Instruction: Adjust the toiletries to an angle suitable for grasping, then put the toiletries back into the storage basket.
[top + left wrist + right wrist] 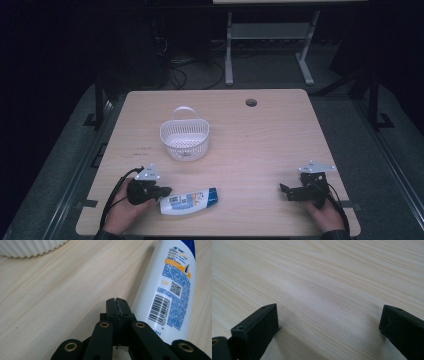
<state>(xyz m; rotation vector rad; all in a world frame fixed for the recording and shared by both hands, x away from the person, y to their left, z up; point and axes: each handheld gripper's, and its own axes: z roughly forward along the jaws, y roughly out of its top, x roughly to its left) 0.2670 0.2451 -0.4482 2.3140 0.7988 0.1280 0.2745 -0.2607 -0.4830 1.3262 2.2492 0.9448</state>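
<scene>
Both left gripper (117, 306) fingers closed beside bottle (172, 290); right gripper (329, 325) fingers open over table (324, 277).

Glossy plastic bottle (172, 287) on a matt, pale wood-grain table (62, 290).

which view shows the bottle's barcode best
The left gripper view: the bottle lies close, its barcode sharp. The high view shows the whole bottle, its label too small to read. The right gripper view faces bare table.
</scene>
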